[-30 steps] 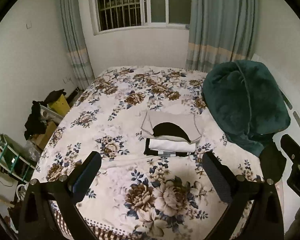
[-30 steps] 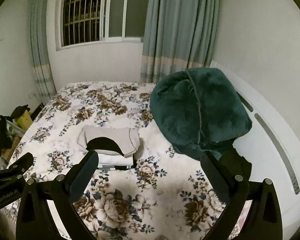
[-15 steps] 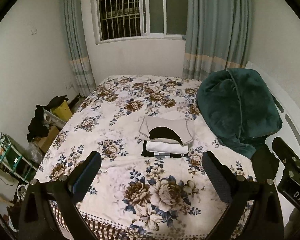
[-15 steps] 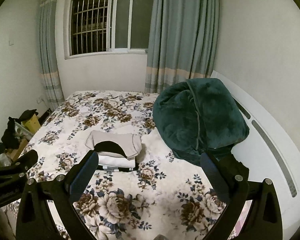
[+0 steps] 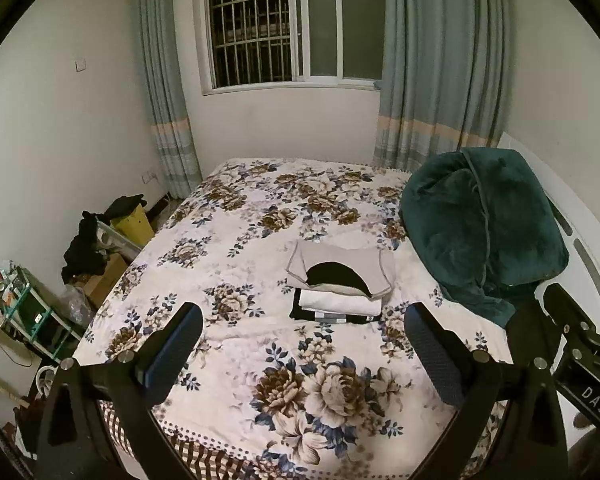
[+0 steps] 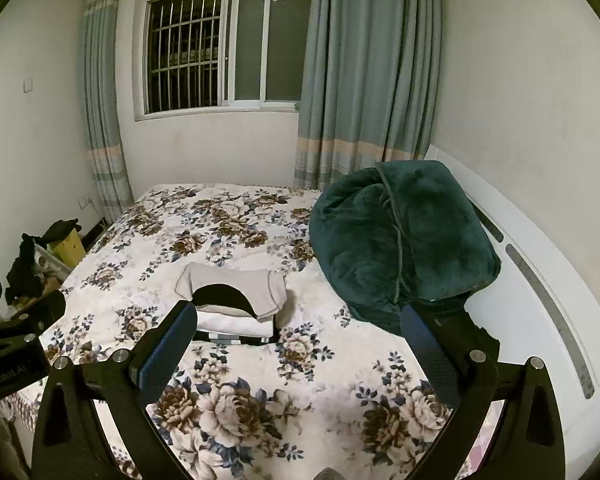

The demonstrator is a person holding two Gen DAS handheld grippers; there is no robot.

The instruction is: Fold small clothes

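One pile of folded clothes (image 5: pixel 340 288) in the middle of the flowery bed (image 5: pixel 236 240), gray top with two or three layers under it, one big green blanket (image 5: pixel 480 224) beside it, two grippers, left gripper (image 5: pixel 302 344) and right gripper (image 6: pixel 298 344), both wide apart and holding nothing, well short of the pile.

Plush green blanket (image 5: pixel 480 224); matt floral cotton bedspread (image 5: pixel 268 344).

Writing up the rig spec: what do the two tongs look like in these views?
Both are alike: matte black angular frames with silver bolt heads, each carrying two long flat fingers faced with dark blue textured pads. The left tongs and right tongs look the same build. Seen from the left camera, the right unit's body bears white letters "DAS"; from the right camera, the left unit shows a partly legible white marking. No cables or sleeves visible.
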